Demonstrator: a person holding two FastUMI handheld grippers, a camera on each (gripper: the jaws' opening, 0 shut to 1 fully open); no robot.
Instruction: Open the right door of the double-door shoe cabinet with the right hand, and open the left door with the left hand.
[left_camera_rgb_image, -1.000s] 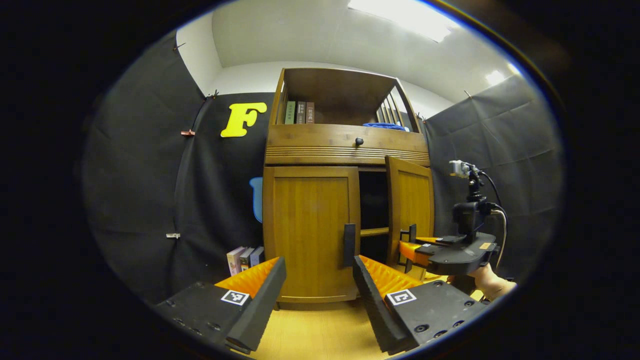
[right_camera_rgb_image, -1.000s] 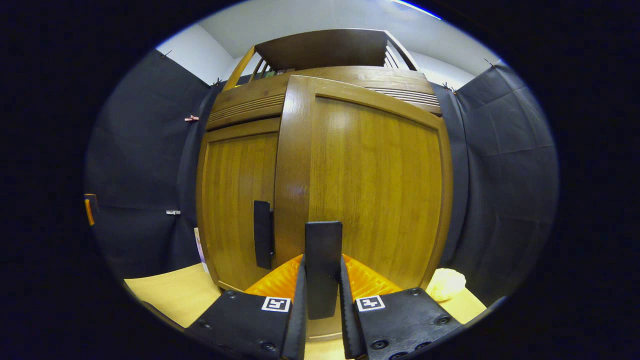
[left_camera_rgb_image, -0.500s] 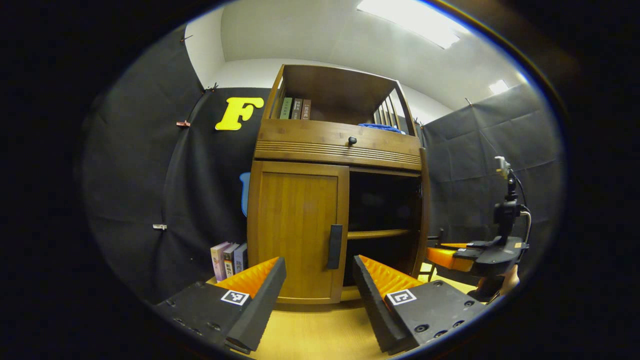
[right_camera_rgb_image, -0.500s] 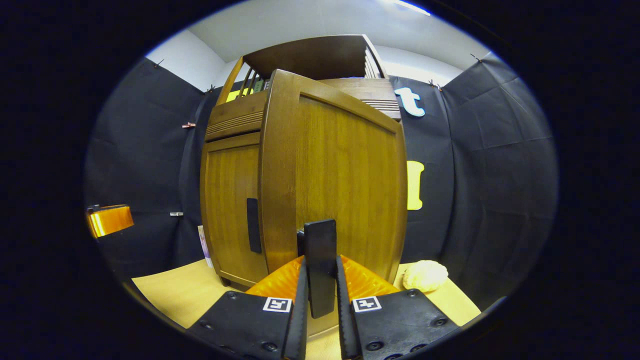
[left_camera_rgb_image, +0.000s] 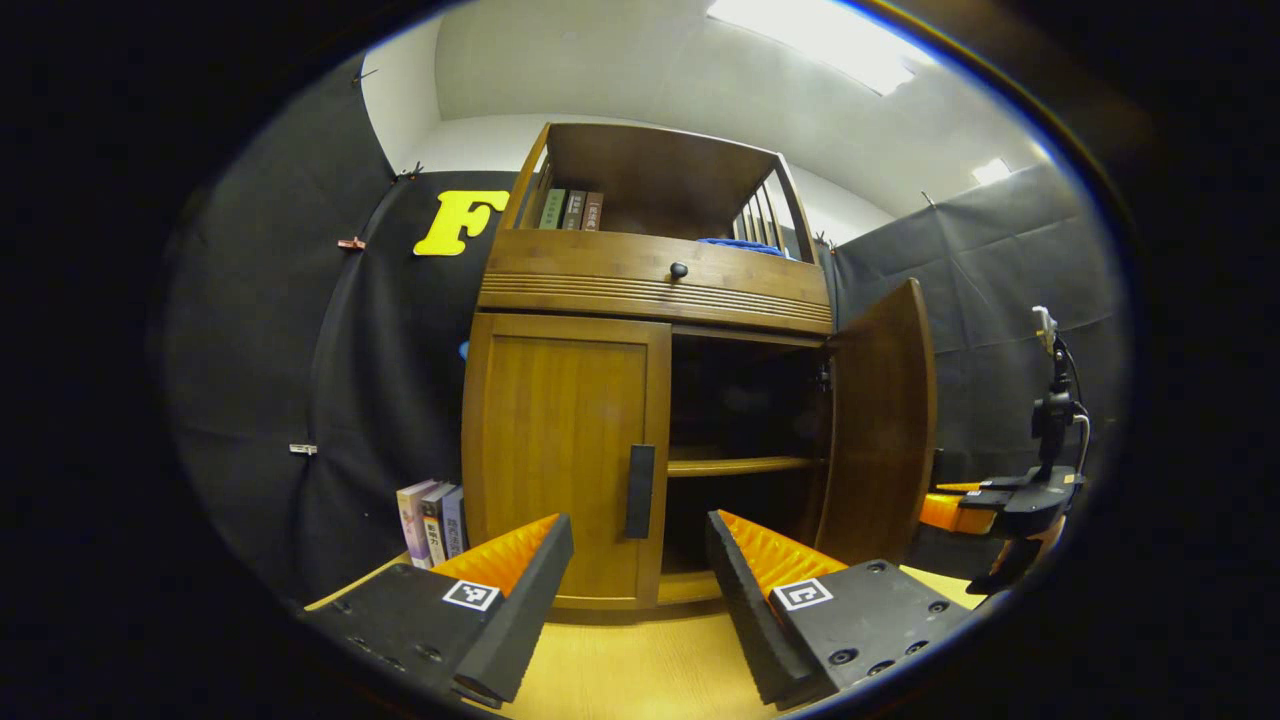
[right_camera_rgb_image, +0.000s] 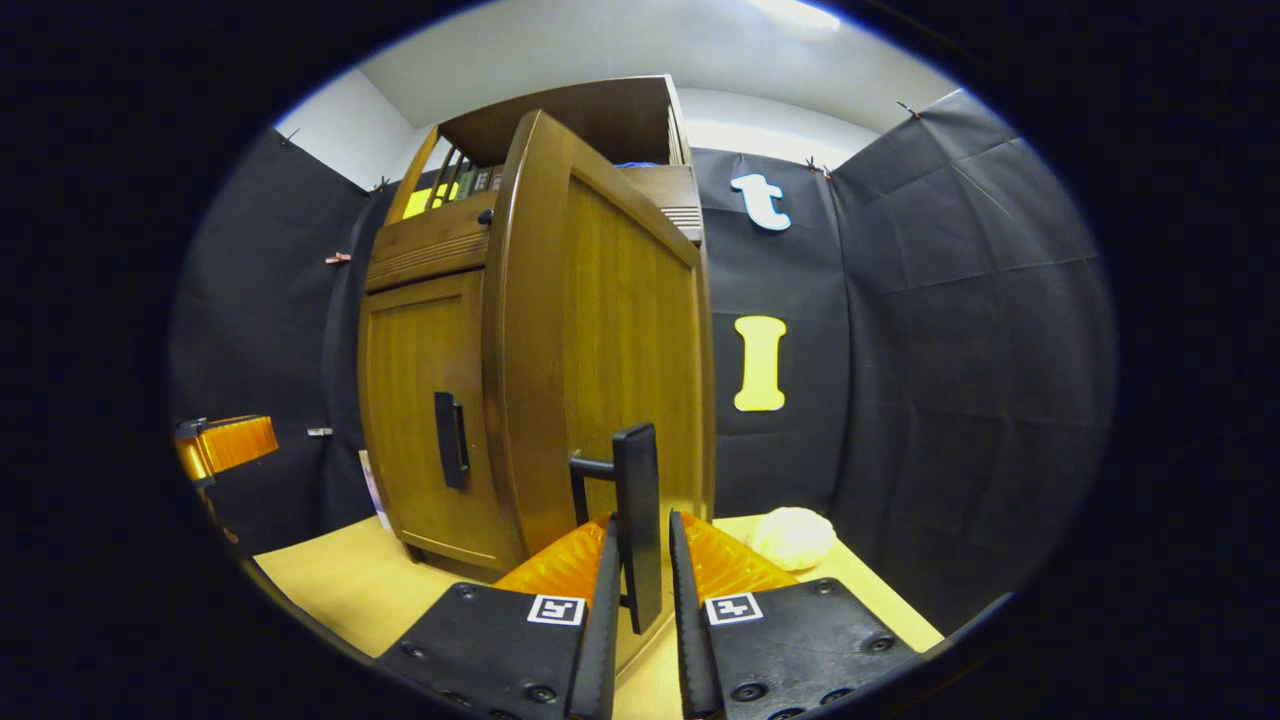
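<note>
- Right claw (right_camera_rgb_image: 638, 590) is clamped on the right door's handle (right_camera_rgb_image: 637, 520); right door (left_camera_rgb_image: 880, 420) stands swung wide.
- Left claw (left_camera_rgb_image: 638, 575) gapes wide, short of the closed left door (left_camera_rgb_image: 560, 450).
- Next, I'd say: reach its handle (left_camera_rgb_image: 640, 490), pinch, pull.

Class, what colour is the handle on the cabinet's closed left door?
Black; the left door's handle shows best in the left gripper view.
</note>
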